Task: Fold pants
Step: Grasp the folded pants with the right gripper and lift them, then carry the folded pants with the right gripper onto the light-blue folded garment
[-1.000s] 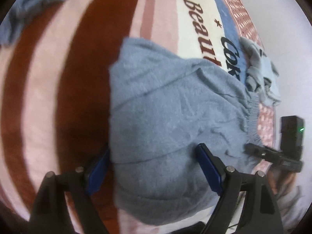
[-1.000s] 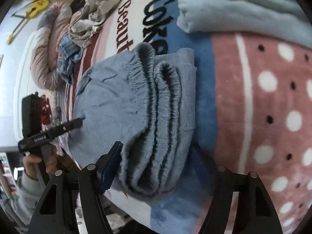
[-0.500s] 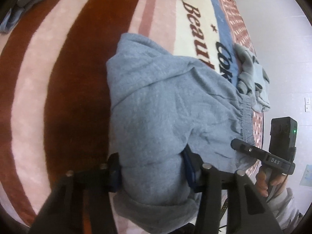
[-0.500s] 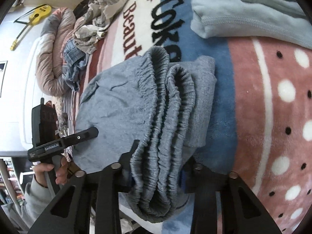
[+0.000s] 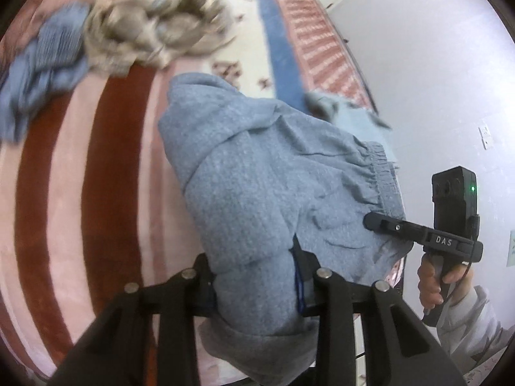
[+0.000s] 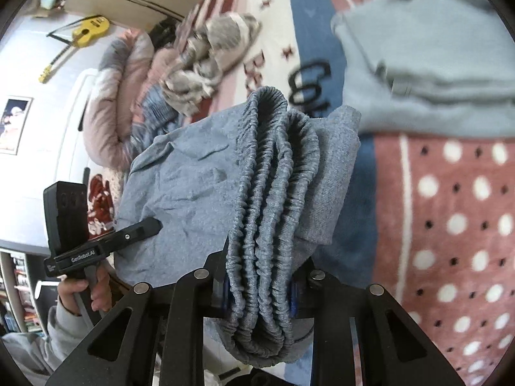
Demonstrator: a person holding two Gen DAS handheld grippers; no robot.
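Left gripper [image 5: 254, 284]: jaws have just been closing and are now clamped on the folded grey-blue pants [image 5: 257, 173]. A thick wad of fabric is pinched between the two fingers [image 5: 302, 286]; the rest of the bundle runs forward and up from the fingertips, with a loose lump spilling back below them.

Right gripper [image 6: 257, 284]: jaws also just closing, now clenched on the pants' stacked elastic waistband [image 6: 273, 193]. The ribbed layers sit edge-on between the fingers, extend ahead of the tips, and bulge out beneath them toward the camera.

The pants span from one gripper to the other, above the striped and dotted blanket [image 6: 450, 209]. In each wrist view the opposite gripper shows at the far side of the bundle.

Ahead of the right fingers, beyond the waistband: a folded pale-blue garment [image 6: 434, 64]. Ahead-left of the left fingers: a blurred heap of clothes [image 5: 145, 38].
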